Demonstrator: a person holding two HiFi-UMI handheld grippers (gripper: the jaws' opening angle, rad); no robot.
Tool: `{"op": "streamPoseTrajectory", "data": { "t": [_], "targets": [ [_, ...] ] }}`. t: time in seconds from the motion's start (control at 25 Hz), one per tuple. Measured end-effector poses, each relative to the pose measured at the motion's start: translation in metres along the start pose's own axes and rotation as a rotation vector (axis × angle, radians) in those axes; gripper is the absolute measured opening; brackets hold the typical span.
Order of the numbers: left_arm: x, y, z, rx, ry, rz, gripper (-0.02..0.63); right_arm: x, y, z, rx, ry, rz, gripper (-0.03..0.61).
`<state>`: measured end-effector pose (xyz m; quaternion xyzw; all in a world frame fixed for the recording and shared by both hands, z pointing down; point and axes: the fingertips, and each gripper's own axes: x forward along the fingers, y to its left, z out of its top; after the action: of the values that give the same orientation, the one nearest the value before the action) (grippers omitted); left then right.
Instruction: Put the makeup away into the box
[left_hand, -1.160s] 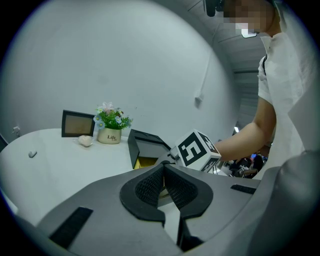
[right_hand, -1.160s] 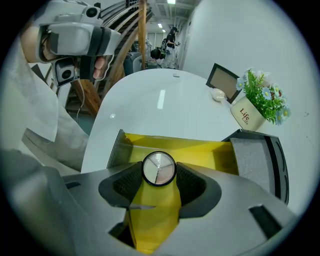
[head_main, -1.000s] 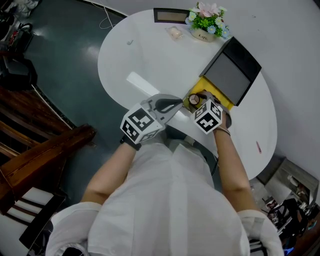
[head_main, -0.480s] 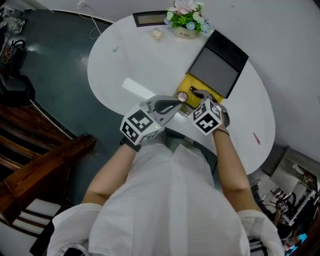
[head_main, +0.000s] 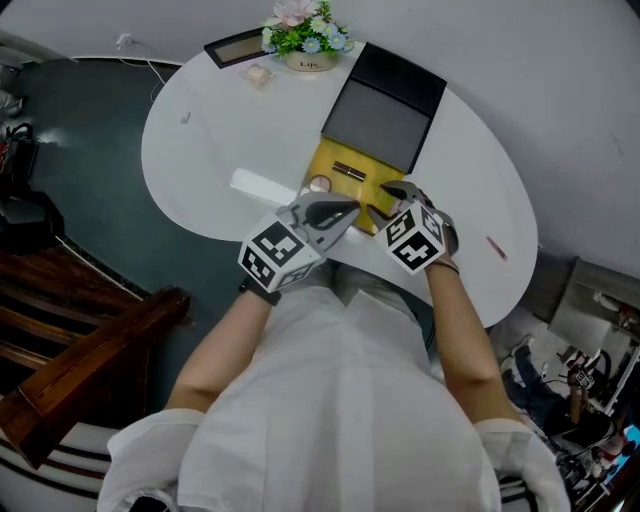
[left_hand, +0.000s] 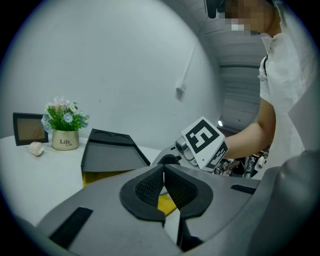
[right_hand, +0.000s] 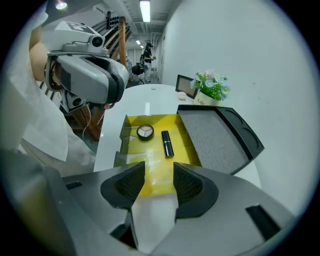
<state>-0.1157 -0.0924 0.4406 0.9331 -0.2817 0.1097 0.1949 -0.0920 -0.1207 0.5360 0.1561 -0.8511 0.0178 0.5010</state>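
The yellow box (head_main: 372, 190) lies open on the white table (head_main: 200, 140), its black lid (head_main: 385, 100) folded back. Inside lie a round compact (head_main: 320, 184) (right_hand: 145, 131) and a black lipstick (head_main: 349, 171) (right_hand: 167, 143). My right gripper (head_main: 393, 190) (right_hand: 159, 182) hovers over the box's near end, pointing steeply down. Its jaws have just been closing a little but still stand open, with nothing between them. My left gripper (head_main: 350, 208) (left_hand: 163, 170) is shut and empty, beside the box's near left side.
A flower pot (head_main: 305, 40), a photo frame (head_main: 235, 48) and a small pale object (head_main: 260, 72) stand at the table's far edge. A white strip (head_main: 262, 184) lies left of the box. A small red item (head_main: 497, 248) lies at the right. Dark floor surrounds the table.
Both grippers have drawn back from the compact toward the near edge of the box. The compact and lipstick rest in the box. The head view has swung, so the table sits more to the left.
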Motion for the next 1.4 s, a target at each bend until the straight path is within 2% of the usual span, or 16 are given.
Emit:
{"op": "streamPoseTrajectory", "data": {
  "t": [0.44,0.84,1.16,1.4],
  "targets": [
    [0.1,-0.07,0.014,0.03,0.016,-0.115,0.02,-0.065,-0.03,-0.11,0.092,0.037,-0.067,0.149],
    [0.183,-0.133,0.009,0.034,0.051,-0.219,0.019,-0.11,-0.049,-0.232,0.163,0.14,-0.106,0.149],
    [0.227,-0.163,0.002,0.026,0.065,-0.256,0.019,-0.125,-0.058,-0.305,0.163,0.22,-0.118,0.147],
    [0.24,-0.176,-0.005,0.016,0.076,-0.251,0.019,-0.128,-0.066,-0.341,0.155,0.266,-0.114,0.141]
  ]
}}
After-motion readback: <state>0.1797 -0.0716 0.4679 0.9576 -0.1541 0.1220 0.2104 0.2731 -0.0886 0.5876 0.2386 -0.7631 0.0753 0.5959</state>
